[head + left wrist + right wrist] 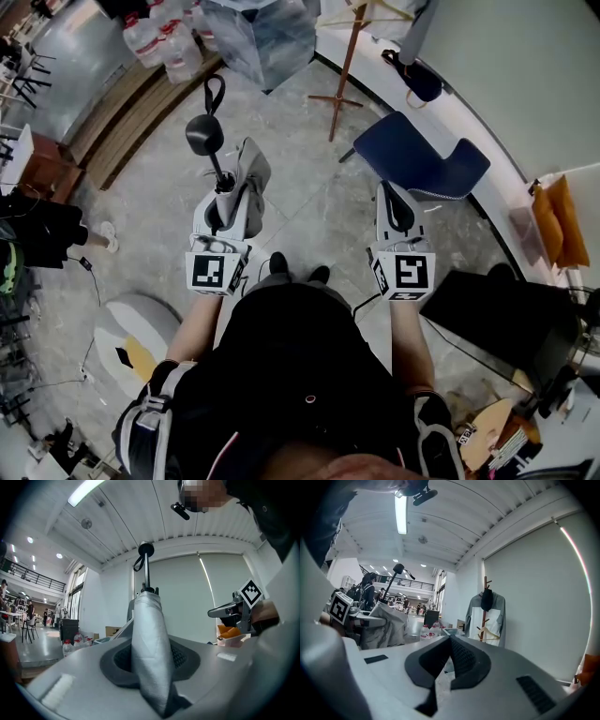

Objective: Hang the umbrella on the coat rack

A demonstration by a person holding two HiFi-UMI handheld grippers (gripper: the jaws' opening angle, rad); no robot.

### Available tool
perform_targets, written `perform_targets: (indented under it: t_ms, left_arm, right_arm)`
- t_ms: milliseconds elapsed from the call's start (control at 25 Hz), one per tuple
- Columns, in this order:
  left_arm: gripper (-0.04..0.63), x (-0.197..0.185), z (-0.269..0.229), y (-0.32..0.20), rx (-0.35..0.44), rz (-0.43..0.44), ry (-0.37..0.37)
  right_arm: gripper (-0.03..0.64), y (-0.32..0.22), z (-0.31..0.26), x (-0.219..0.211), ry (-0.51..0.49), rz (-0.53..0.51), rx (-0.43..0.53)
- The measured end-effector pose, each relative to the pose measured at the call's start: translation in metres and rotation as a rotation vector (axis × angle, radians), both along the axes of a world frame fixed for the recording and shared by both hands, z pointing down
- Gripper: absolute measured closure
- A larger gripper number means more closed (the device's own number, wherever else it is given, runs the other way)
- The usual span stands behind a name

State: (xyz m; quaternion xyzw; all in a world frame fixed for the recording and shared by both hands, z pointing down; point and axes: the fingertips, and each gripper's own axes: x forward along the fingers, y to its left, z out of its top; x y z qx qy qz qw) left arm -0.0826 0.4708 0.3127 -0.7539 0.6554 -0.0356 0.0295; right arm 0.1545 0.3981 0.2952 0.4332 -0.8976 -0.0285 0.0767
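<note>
Left gripper view shows the left gripper (149,667) closed narrowly on the folded grey umbrella (147,630). The umbrella stands handle end up, with its black knob handle (146,549) and wrist strap (137,564) at the top. Right gripper view shows the right gripper (450,644) with its jaws together and nothing between them. It faces the wooden coat rack (485,616), which carries a grey-and-white jacket (499,616) and a dark cap (487,599). In the head view the umbrella is left of the coat rack and well apart from it, and a blue chair (422,155) stands just right of the rack's base.
</note>
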Motion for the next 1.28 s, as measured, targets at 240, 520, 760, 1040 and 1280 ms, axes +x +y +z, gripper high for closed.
perform_targets:
  t_ms: [240, 520, 760, 1040, 1280]
  left_arm:
    - [0.491, 0.009, -0.001, -0.010, 0.000, 0.010, -0.003]
    - [0.491, 0.007, 0.000, -0.006, 0.002, 0.017, -0.014]
    - [0.491, 0.015, 0.004, -0.011, -0.023, 0.016, -0.012]
    - [0.491, 0.028, -0.005, -0.029, -0.006, 0.000, -0.012]
    - [0.491, 0.032, -0.007, -0.042, 0.001, -0.013, -0.020]
  right_arm:
    - [0.616, -0.006, -0.001, 0.006, 0.010, -0.003, 0.010]
    - [0.616, -0.003, 0.000, 0.010, 0.015, -0.006, 0.009]
    - [0.616, -0.008, 0.000, 0.019, 0.018, -0.034, 0.004]
    - [0.615, -0.019, 0.004, 0.030, 0.029, -0.093, 0.002]
    - [0.615, -0.022, -0.001, 0.035, 0.027, -0.137, 0.019]
